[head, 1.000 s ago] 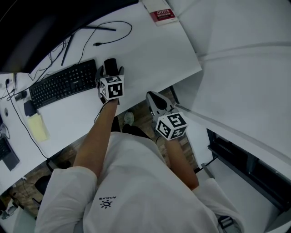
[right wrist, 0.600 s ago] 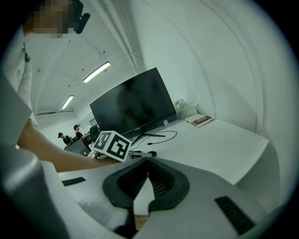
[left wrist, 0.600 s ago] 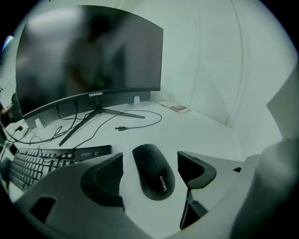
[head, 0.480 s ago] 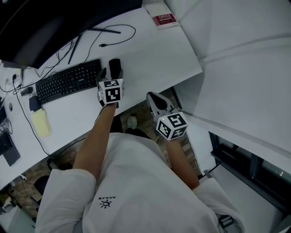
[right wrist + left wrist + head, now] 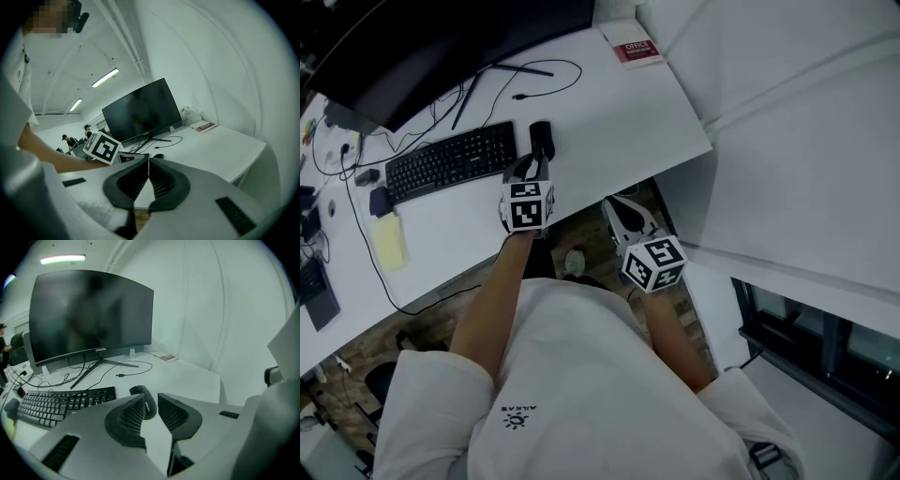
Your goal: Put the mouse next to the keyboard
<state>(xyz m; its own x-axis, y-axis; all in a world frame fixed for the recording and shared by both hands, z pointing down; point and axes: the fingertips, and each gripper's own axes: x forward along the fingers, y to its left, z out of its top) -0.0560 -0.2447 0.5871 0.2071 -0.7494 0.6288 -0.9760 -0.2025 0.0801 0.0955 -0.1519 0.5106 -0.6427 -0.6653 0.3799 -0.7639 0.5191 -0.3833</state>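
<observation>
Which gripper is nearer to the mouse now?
Left. The left gripper hangs just short of the mouse; its jaws have just been closing, with nothing between them. The right gripper is beyond the desk edge, farther away.

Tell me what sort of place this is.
Most likely an office workstation. A white desk carries a large curved monitor on a stand, a black keyboard and a black mouse beside it.
</observation>
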